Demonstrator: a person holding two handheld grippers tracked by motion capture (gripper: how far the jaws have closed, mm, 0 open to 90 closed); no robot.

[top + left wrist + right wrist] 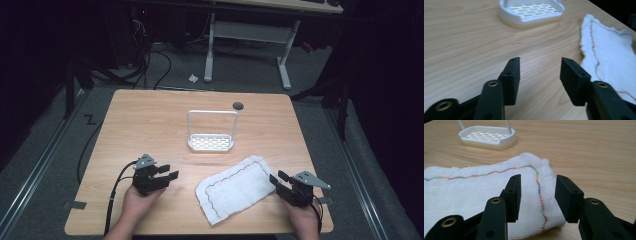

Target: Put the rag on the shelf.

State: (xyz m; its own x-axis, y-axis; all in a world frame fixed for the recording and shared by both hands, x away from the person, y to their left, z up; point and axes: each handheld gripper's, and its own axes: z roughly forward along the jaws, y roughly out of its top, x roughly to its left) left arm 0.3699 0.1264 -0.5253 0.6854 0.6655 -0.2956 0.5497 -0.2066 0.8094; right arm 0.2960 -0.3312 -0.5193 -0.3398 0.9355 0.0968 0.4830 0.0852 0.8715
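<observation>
- Table [150, 115]: pale wood top carrying everything; places below are given relative to the cloth.
- Cloth [235, 189]: white, folded flat, with a coloured stitched line running near its edge. It lies on the near half of the table, set at a slant between the two hands, probably so each gripper can reach an end.
- Rack [211, 142]: small white slotted tray with a tall wire loop standing over it, beyond the cloth toward the table's far side, well apart from it. My guess is the cloth is meant to end up there, draped or laid.
- Left gripper [169, 171]: near the cloth's left end but apart from it, over bare wood. In the left gripper view its jaws stand open with only tabletop between them and the cloth off to the side; it holds nothing.
- Right gripper [279, 178]: at the cloth's right end. In the right gripper view the jaws stand open with the stitched corner lying between them, the pads not pressing on it. Reads as lined up for a pinch on that corner.
- Round dark hole [238, 105]: beyond the rack, near the far edge.
</observation>
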